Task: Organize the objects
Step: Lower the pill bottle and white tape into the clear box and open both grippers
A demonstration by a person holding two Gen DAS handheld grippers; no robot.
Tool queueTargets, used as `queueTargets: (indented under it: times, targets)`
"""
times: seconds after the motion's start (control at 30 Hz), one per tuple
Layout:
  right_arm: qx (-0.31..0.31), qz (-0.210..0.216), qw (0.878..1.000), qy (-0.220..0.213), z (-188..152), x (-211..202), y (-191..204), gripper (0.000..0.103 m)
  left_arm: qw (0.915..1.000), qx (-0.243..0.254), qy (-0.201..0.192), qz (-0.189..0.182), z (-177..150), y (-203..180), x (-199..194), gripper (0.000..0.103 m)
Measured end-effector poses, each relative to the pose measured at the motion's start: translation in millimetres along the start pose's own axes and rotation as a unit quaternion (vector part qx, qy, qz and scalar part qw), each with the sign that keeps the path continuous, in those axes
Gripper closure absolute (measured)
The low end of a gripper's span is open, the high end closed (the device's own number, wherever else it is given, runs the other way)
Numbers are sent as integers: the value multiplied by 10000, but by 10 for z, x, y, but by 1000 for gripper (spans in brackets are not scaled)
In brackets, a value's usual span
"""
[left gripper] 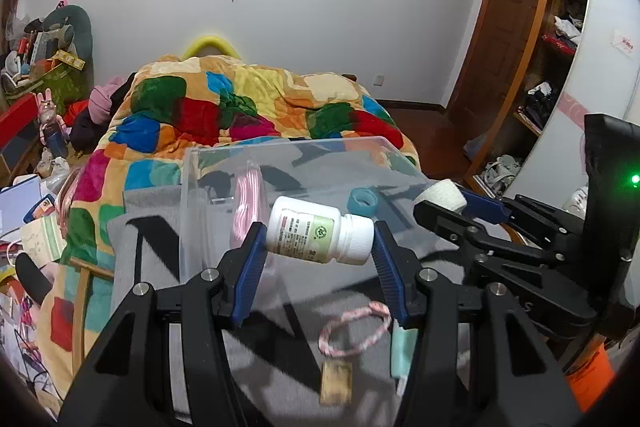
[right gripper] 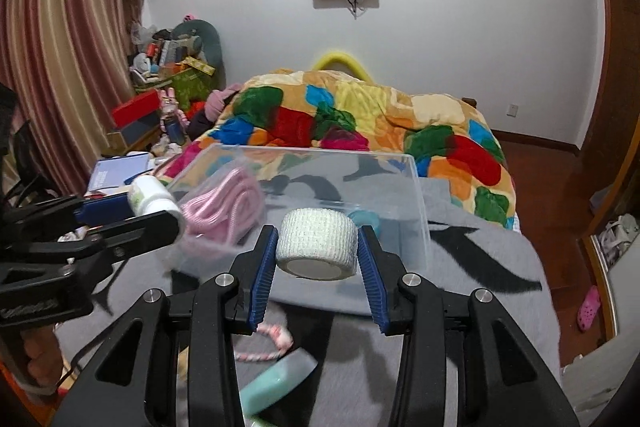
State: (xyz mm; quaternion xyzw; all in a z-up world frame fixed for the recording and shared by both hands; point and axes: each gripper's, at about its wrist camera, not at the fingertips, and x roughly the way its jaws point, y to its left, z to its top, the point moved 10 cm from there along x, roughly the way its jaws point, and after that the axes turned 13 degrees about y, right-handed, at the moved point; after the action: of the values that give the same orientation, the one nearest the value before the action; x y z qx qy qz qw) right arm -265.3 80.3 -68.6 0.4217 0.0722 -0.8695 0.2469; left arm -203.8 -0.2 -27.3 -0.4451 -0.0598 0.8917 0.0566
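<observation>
My left gripper [left gripper: 320, 241] is shut on a white pill bottle [left gripper: 320, 235], held sideways above the near wall of a clear plastic box [left gripper: 192, 187]. My right gripper [right gripper: 317, 247] is shut on a white bandage roll [right gripper: 318, 245], held just before the box's [right gripper: 420, 211] near rim. The box stands on a grey blanket [right gripper: 480, 267] and holds a pink rope coil [right gripper: 224, 203] and a blue tape roll [left gripper: 363, 202]. Each gripper shows in the other's view: the right one [left gripper: 444, 201] with its roll, the left one [right gripper: 154, 205] with its bottle.
On the grey blanket near me lie a pink-and-white cord loop [left gripper: 354, 331], a small tan block [left gripper: 336, 383] and a mint green bar [right gripper: 276, 383]. A patchwork quilt [left gripper: 240, 107] covers the bed behind. Clutter fills the left side [right gripper: 168, 75]; shelves [left gripper: 552, 67] stand right.
</observation>
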Motion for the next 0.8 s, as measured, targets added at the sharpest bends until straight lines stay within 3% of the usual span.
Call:
queueTargets:
  times: [0.37, 0.6, 0.73, 0.8]
  targets:
    - [224, -46, 9985, 502, 44, 463, -196, 66, 9991, -125, 351, 220, 119, 104, 417, 51]
    - [165, -19, 9975, 689, -2, 549, -175, 65, 9992, -136, 360, 115, 83, 110, 364, 51]
    - [172, 8, 9974, 693, -7, 537, -184, 53, 9994, -61, 325, 83, 43, 86, 274, 49]
    - [149, 50, 9976, 672, -7, 500, -175, 52, 9995, -21, 288, 84, 18, 79, 217, 47]
